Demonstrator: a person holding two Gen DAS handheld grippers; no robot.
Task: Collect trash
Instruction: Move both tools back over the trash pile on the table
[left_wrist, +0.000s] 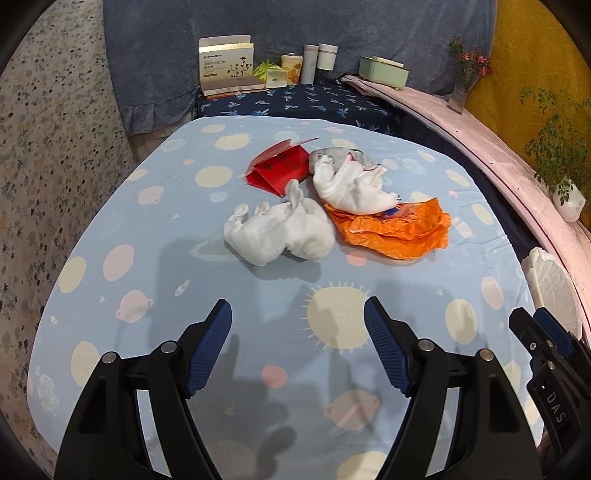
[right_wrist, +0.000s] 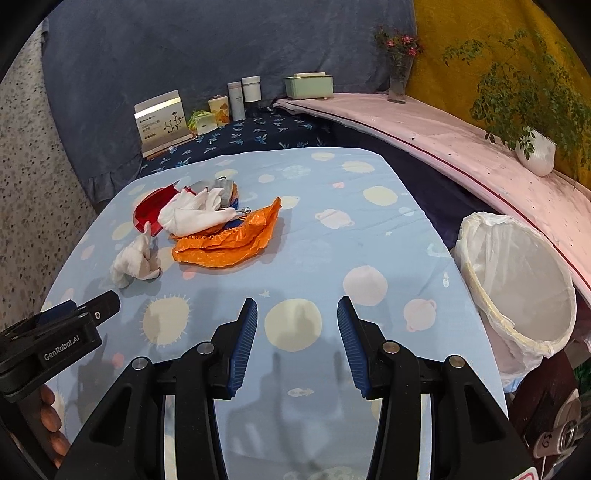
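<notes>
The left gripper (left_wrist: 297, 314) and the right gripper (right_wrist: 297, 312) are both hovering with jaws spread wide and empty over the blue planet-print tablecloth (right_wrist: 332, 192). The trash is lying at 12 o'clock in the left view: a crumpled white tissue (left_wrist: 279, 230), touching an orange plastic wrapper (left_wrist: 395, 229), a second tissue wad (left_wrist: 351, 184) and a red paper box (left_wrist: 280, 170). The lined waste bin (right_wrist: 517, 280) is sitting at 3 o'clock in the right view

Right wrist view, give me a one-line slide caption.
Open right gripper hovers over the planet-print tablecloth, crumpled orange plastic wrapper ahead, white-lined bin at right.
</notes>
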